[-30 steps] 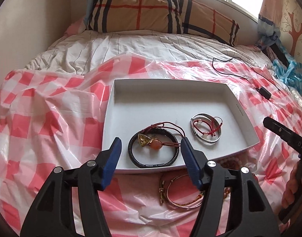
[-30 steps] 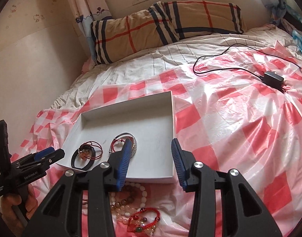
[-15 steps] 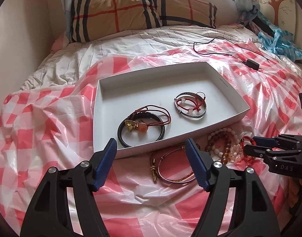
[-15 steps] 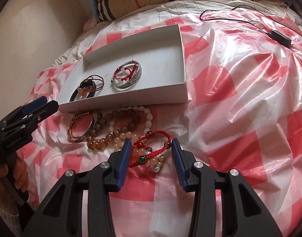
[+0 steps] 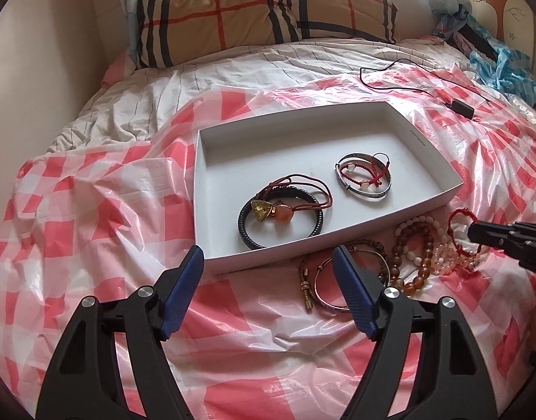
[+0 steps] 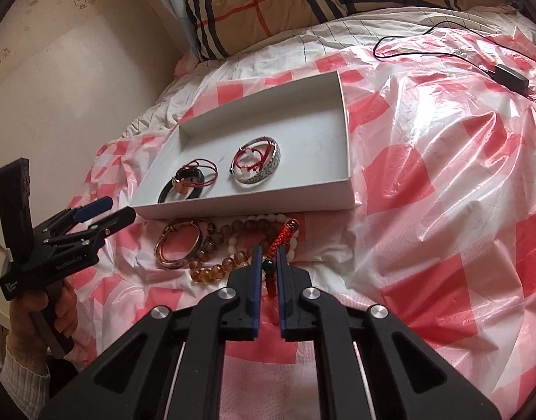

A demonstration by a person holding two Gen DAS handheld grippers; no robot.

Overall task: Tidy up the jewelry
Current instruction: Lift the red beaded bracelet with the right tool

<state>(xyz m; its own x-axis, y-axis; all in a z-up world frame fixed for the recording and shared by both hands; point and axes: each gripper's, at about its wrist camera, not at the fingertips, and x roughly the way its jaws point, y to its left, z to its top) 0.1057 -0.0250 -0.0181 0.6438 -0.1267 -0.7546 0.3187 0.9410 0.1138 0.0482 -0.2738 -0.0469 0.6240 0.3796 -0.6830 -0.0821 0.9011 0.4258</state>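
A white tray lies on the checked plastic sheet. In it are a black bangle with a red cord and stones and a silver bangle with a red cord. In front of the tray lie a rose-gold bangle and amber and white bead strands. My right gripper is shut on a red cord bracelet with a green bead. My left gripper is open and empty before the tray's near edge.
A plaid pillow lies at the bed's head by the wall. A black cable with an adapter lies on the sheet beyond the tray. Blue plastic is bunched at the far right.
My right gripper has closed on the red cord bracelet beside the beads. My left gripper has drawn back a little from the tray, still open.
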